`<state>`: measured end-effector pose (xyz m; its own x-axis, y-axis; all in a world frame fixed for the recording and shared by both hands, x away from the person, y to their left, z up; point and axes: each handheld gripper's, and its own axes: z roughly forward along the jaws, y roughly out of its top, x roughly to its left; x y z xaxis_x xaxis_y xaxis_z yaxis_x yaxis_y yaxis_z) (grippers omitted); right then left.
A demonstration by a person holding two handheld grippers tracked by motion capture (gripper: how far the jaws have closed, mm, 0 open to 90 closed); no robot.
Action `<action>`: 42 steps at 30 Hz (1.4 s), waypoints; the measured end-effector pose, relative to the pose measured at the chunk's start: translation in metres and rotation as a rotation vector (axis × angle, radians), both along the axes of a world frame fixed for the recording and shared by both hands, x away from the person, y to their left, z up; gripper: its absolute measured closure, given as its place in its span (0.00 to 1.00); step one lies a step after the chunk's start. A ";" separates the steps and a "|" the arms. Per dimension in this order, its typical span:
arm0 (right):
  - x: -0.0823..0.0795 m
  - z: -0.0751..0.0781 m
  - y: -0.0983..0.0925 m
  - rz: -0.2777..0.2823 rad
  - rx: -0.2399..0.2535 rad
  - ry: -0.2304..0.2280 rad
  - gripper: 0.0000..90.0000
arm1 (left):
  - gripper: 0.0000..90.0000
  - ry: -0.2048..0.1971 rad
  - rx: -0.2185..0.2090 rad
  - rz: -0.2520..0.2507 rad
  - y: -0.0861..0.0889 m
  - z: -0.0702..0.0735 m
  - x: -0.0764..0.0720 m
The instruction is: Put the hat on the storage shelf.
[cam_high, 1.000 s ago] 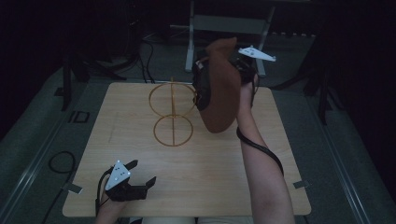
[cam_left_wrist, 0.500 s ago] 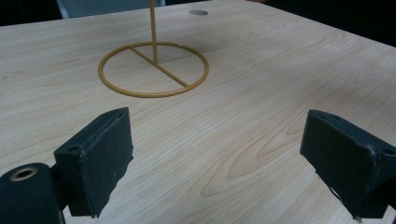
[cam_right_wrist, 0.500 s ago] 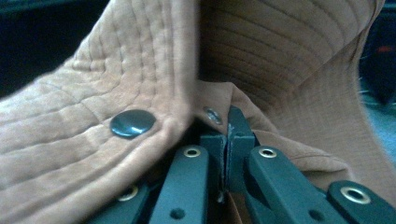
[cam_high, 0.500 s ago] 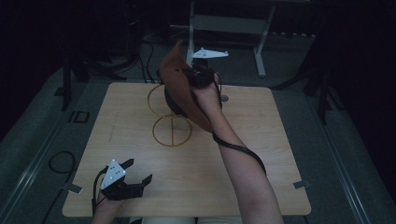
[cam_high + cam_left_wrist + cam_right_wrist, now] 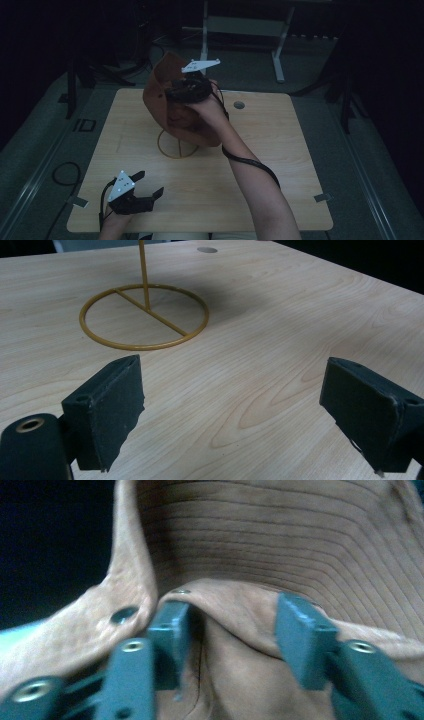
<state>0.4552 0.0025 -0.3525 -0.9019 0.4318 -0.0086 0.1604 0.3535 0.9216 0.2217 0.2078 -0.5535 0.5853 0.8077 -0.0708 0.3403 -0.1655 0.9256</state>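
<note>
Brown bucket hat (image 5: 172,107) held aloft at upper centre of the high view, over the yellow wire hat stand (image 5: 177,145) on the wooden table (image 5: 280,165). Right gripper (image 5: 187,90) pinching a fold of the hat's fabric. Left gripper (image 5: 145,187) at lower left, jaws spread wide, holding nothing.

We see the left gripper (image 5: 142,192) low at near left, jaws wide apart, nothing between them. Right arm (image 5: 250,175) reaches far, right gripper (image 5: 187,90) raised, jaws clamping hat (image 5: 165,100) fabric.
</note>
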 end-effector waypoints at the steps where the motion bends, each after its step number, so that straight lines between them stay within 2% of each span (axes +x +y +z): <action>1: -0.002 -0.001 0.003 -0.009 -0.009 -0.013 0.44 | 0.12 0.000 0.001 -0.001 0.000 0.000 0.000; 2: -0.003 -0.003 0.005 -0.022 -0.019 -0.025 0.41 | 0.12 -0.002 0.002 0.001 -0.001 0.000 -0.001; 4: -0.006 -0.007 0.010 -0.049 -0.040 -0.078 0.37 | 0.12 -0.001 0.000 -0.002 -0.001 0.000 -0.001; 7: -0.013 -0.010 0.018 -0.063 -0.081 -0.141 0.34 | 0.12 0.005 -0.001 -0.003 -0.002 -0.001 -0.001; 8: -0.015 -0.011 0.021 -0.062 -0.106 -0.166 0.30 | 0.12 0.006 0.002 -0.002 -0.002 -0.001 0.000; 9: -0.017 -0.013 0.026 -0.034 -0.154 -0.205 0.19 | 0.12 0.008 0.003 -0.003 -0.002 -0.002 0.000; 10: -0.019 -0.015 0.029 -0.033 -0.187 -0.233 0.17 | 0.12 0.013 0.000 -0.007 -0.003 -0.002 0.000; 11: -0.023 -0.018 0.035 -0.037 -0.234 -0.283 0.15 | 0.12 0.013 0.004 -0.008 -0.004 -0.003 0.000; 13: -0.027 -0.023 0.041 -0.060 -0.282 -0.344 0.13 | 0.12 0.015 0.002 -0.013 -0.005 -0.003 0.000; 15: -0.028 -0.024 0.042 -0.070 -0.280 -0.350 0.13 | 0.12 0.012 0.004 -0.012 -0.005 -0.003 -0.001; 17: -0.027 -0.020 0.038 -0.065 -0.261 -0.310 0.13 | 0.12 0.013 0.006 -0.008 -0.005 -0.003 -0.001; 19: -0.027 -0.018 0.036 -0.057 -0.251 -0.291 0.13 | 0.12 0.018 -0.001 -0.008 -0.004 -0.004 0.000; 27: -0.031 -0.004 0.012 -0.027 -0.155 -0.255 0.14 | 0.12 0.013 -0.003 0.008 -0.002 -0.005 0.001; 28: -0.032 -0.003 0.009 -0.024 -0.137 -0.260 0.14 | 0.12 0.013 -0.004 0.008 -0.002 -0.005 0.001; 30: -0.034 0.000 0.003 -0.016 -0.104 -0.240 0.15 | 0.12 0.011 0.002 0.011 -0.002 -0.006 0.001; 32: -0.036 0.001 -0.004 -0.017 -0.060 -0.253 0.15 | 0.12 0.012 -0.001 0.010 -0.003 -0.006 0.001; 35: -0.039 0.001 -0.012 -0.033 -0.057 -0.256 0.15 | 0.12 0.013 0.001 0.014 -0.003 -0.007 0.001; 42: -0.046 -0.006 -0.036 -0.038 -0.055 -0.209 0.15 | 0.12 0.009 0.003 0.025 -0.003 -0.009 0.002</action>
<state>0.4089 -0.0333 -0.3580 -0.8612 0.4590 -0.2185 -0.0184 0.4014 0.9157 0.2234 0.2047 -0.5626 0.5644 0.8222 -0.0733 0.3524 -0.1597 0.9221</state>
